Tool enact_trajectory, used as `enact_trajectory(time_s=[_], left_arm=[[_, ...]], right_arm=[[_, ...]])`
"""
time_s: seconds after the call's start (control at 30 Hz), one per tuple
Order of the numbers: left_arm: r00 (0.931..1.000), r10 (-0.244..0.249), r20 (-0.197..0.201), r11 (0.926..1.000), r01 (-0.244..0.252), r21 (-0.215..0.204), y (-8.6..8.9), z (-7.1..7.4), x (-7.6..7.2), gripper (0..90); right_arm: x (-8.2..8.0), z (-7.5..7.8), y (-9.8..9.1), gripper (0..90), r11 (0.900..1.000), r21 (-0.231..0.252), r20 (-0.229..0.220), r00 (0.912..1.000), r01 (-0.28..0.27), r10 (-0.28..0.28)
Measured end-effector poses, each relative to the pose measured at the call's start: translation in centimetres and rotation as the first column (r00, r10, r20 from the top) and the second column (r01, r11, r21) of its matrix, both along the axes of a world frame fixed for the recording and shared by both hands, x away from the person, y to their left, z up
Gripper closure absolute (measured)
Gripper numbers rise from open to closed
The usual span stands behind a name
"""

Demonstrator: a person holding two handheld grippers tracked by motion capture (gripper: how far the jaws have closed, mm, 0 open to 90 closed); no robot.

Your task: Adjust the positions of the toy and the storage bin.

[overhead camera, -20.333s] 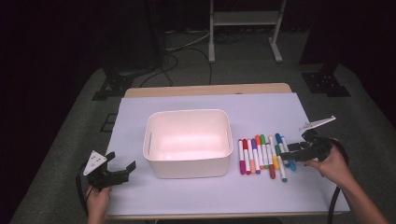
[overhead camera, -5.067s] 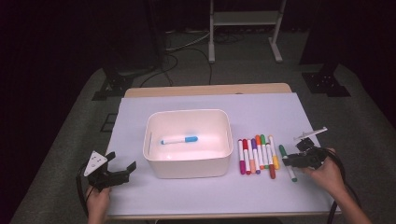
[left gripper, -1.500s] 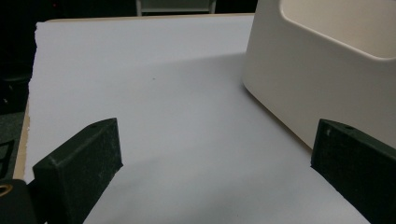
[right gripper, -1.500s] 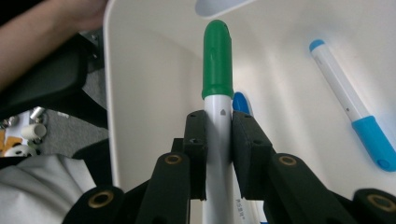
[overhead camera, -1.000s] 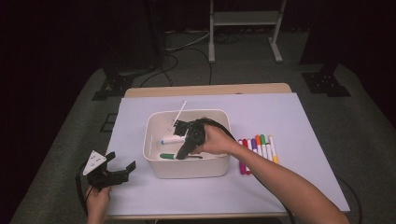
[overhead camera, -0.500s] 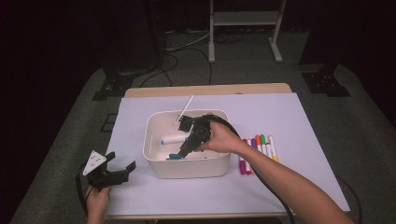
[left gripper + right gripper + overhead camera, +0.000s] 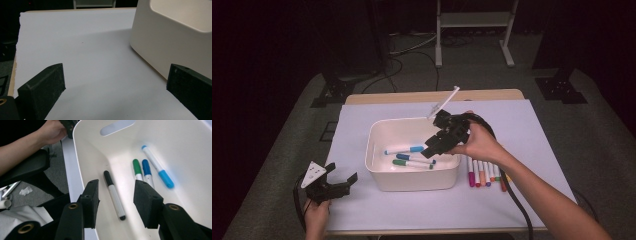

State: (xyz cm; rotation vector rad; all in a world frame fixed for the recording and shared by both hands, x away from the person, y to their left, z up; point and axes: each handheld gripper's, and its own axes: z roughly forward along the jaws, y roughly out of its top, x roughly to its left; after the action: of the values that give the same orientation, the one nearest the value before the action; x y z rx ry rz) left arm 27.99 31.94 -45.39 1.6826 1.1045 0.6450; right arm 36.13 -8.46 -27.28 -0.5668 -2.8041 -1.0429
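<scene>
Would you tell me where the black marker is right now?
The black marker lies on the floor of the white bin, beside its side wall. In the right gripper view it sits below the open right gripper, with the green marker next to it.

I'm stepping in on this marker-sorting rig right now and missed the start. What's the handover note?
Right gripper: over the white bin, jaws have just been opening, nothing between them; the black marker lies loose on the bin floor below.
Left gripper: open, empty, resting on the white sheet left of the bin.
Done: four markers in the bin: black, green, dark blue, light blue.
Left: the row of markers on the sheet right of the bin still has to go in, probably one at a time.
</scene>
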Motion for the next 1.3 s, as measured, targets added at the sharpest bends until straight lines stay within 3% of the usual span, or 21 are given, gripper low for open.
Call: enact_trajectory(time_s=[0.17,0.37,0.6,0.83,1.07,1.23,1.3], left_arm=[[1.0000,0.001,-0.001,1.0000,-0.001,0.000,0.0,0.0,0.0,0.6],[1.0000,0.000,0.002,1.0000,0.000,0.007,0.0,0.0,-0.1,0.6],[1.0000,0.002,0.003,1.0000,-0.002,0.005,-0.1,0.0,-0.1,0.6],[1.0000,0.002,0.004,1.0000,-0.002,0.009,-0.1,0.0,-0.1,0.6],[1.0000,0.001,0.004,1.0000,-0.001,0.009,-0.1,0.0,-0.1,0.5],[1.0000,0.000,0.004,0.9999,-0.001,0.010,-0.1,0.0,-0.1,0.6],[1.0000,0.001,0.003,1.0000,-0.001,0.009,-0.1,0.0,-0.1,0.6]], right_arm=[[-0.5,0.7,-3.8,50.2,0.9979,0.018,0.027,0.9977,0.062,-0.063],[-0.9,0.2,-8.7,49.1,0.9851,0.045,0.027,0.9856,0.166,-0.167],[-1.3,-2.5,-13.8,48.7,0.9632,0.063,0.000,0.9651,0.261,-0.262],[-1.2,-6.6,-17.0,48.0,0.9409,0.016,-0.043,0.9404,0.338,-0.337],[-0.3,-10.7,-20.0,49.9,0.8956,-0.027,-0.063,0.8934,0.444,-0.445],[0.5,-12.7,-21.4,53.0,0.8526,-0.067,-0.040,0.8524,0.518,-0.521],[0.8,-13.1,-21.7,53.7,0.8412,-0.077,-0.035,0.8417,0.535,-0.539]])
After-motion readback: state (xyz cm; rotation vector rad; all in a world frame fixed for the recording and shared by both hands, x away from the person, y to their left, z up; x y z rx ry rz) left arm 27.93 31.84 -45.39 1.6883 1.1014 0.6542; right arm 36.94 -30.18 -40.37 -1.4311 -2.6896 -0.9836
